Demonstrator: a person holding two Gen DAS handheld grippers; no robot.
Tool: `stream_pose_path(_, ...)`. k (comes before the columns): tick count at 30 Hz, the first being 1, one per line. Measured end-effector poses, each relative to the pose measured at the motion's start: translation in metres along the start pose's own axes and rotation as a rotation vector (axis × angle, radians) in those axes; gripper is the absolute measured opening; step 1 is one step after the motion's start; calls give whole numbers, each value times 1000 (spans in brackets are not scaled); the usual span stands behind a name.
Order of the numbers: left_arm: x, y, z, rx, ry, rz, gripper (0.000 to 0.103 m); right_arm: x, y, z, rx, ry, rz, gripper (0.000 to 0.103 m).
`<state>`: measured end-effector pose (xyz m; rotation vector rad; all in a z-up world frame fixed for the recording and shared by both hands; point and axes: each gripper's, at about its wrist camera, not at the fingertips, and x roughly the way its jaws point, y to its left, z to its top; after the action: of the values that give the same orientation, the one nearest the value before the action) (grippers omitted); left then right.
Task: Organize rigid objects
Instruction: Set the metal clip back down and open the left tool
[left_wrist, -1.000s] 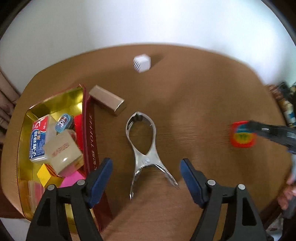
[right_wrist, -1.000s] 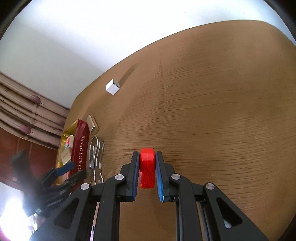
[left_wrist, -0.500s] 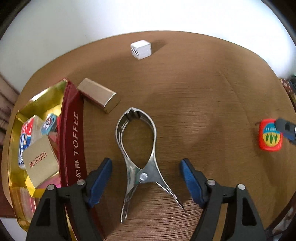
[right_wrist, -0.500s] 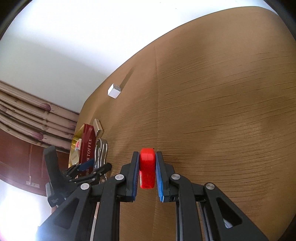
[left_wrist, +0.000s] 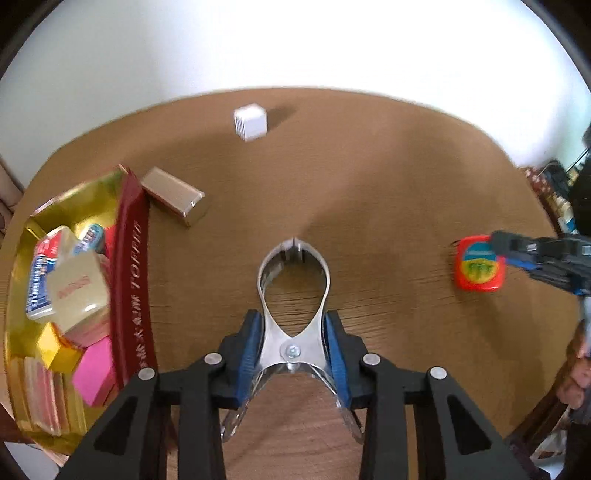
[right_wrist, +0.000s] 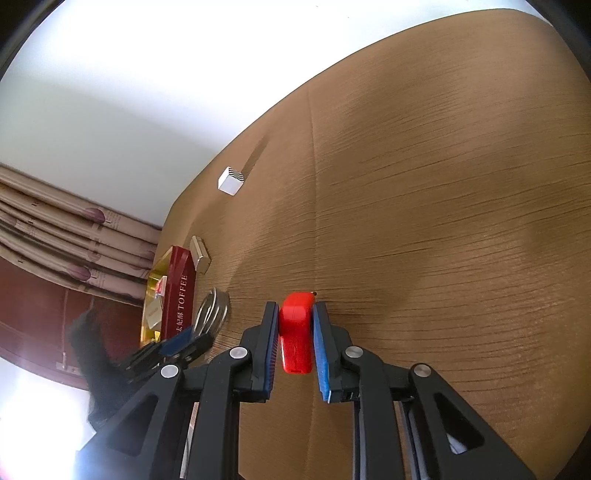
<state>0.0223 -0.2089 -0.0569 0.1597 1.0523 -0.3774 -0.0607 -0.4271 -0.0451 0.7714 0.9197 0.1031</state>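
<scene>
My left gripper is shut on the shiny metal clamp near its pivot; the clamp's loop points away over the brown table. My right gripper is shut on a red tape measure close above the table; in the left wrist view the tape measure is at the right, held by the right gripper. The clamp and left gripper show at the left of the right wrist view. The gold toffee tin, holding several small boxes, stands at the left.
A silver-gold bar box lies beside the tin's far corner. A small white cube stands near the table's far edge; it also shows in the right wrist view. Curtains hang beyond the table's left side.
My left gripper moved forward over the clamp and closed on it near the pivot. The right gripper still holds the red tape measure, with little movement.
</scene>
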Motion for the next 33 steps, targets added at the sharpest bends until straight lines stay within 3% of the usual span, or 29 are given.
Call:
stream_pose_path(5, -40, 11, -8, -13, -64, -11, 32, 1, 5, -1, -5, 1, -4, 18)
stream_pose_path(6, -53, 17, -11, -21, -87, -7, 28, 1, 6, -3, -9, 2, -5, 18)
stream_pose_path(7, -60, 13, -9, -22, -97, -1, 6, 1, 8, -3, -13, 3, -7, 18)
stream_pose_path(8, -67, 19, -9, -28, -106, 9, 2, 1, 9, -4, -16, 5, -6, 18)
stream_pose_path(12, -107, 57, -15, -85, -156, 73, 2, 2, 15, -6, -24, 5, -6, 18)
stream_pose_path(17, -119, 109, -21, -172, -150, 157, 2, 5, 21, -8, -34, 11, -5, 18)
stream_pose_path(20, -121, 122, -28, -233, -128, 69, 2, 7, 24, -9, -39, 16, -5, 18)
stream_pose_path(21, -121, 117, -28, -226, -121, 43, 4, 7, 25, -8, -40, 17, -7, 18)
stream_pose_path(23, -124, 92, -26, -182, -108, -9, 26, 8, 26, -7, -45, 19, -7, 18)
stream_pose_path(25, -124, 63, -19, -115, -111, -55, 69, 8, 27, -6, -49, 19, -7, 18)
stream_pose_path(29, -92, 28, 3, -103, -37, -81, 73, 8, 24, -6, -41, 22, 8, 18)
stream_pose_path(33, -48, 34, 19, -248, 107, -118, 73, 4, 17, -4, -32, 18, 29, 18)
